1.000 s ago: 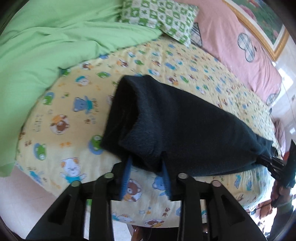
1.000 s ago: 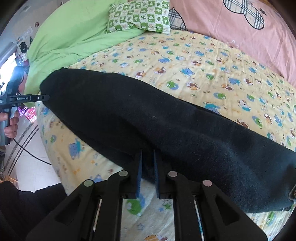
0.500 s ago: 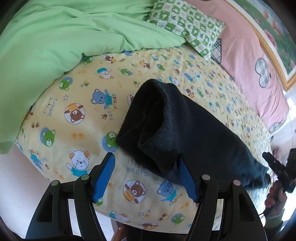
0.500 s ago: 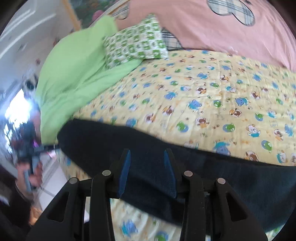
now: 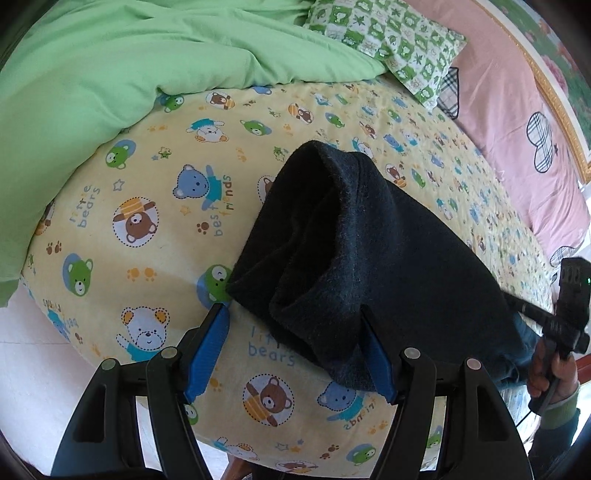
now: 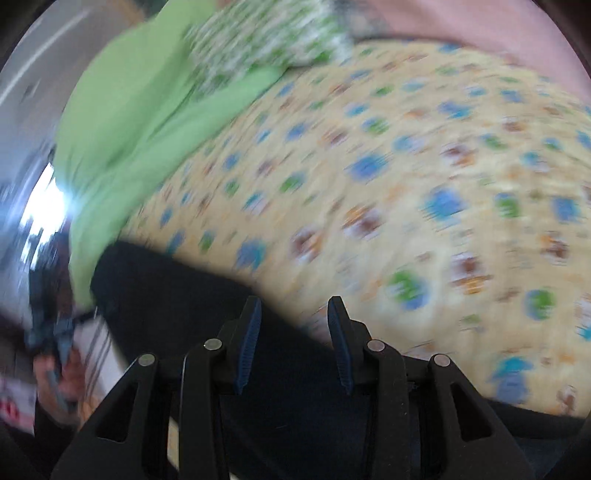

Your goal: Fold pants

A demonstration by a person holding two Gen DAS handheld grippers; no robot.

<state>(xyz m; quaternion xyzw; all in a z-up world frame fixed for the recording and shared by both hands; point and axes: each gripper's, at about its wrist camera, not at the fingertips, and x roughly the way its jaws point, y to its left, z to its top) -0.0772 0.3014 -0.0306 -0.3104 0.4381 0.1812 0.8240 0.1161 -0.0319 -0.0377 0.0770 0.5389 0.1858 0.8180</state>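
Wide yellow bed sheet printed with cartoon bears point(image 5: 155, 236) filling both views, blurred in the right wrist view. Rumpled plain green quilt point(image 5: 122, 62) heaped over the far left part of it. Pink cover with checked heart patches point(image 5: 517, 122) along the far right side. Dark navy fleece pants point(image 5: 369, 266), folded lengthwise into a long band, lying on the sheet near its front edge and running off to the right. Green-and-white checked pillow point(image 5: 388, 33) resting between quilt and pink cover. Left gripper point(image 5: 295, 350) spread wide with blue pads, the near end of the pants drooping between them; right pad touching the cloth, left pad clear of it, no squeeze, jaws just opened. Right gripper point(image 6: 295, 332) hovering over the pants point(image 6: 207, 302), pads parted narrowly after just opening, dark cloth behind the gap; pads pressing on nothing. A bare hand point(image 5: 550, 376) in a green cuff at the far right, gripping that tool's handle.
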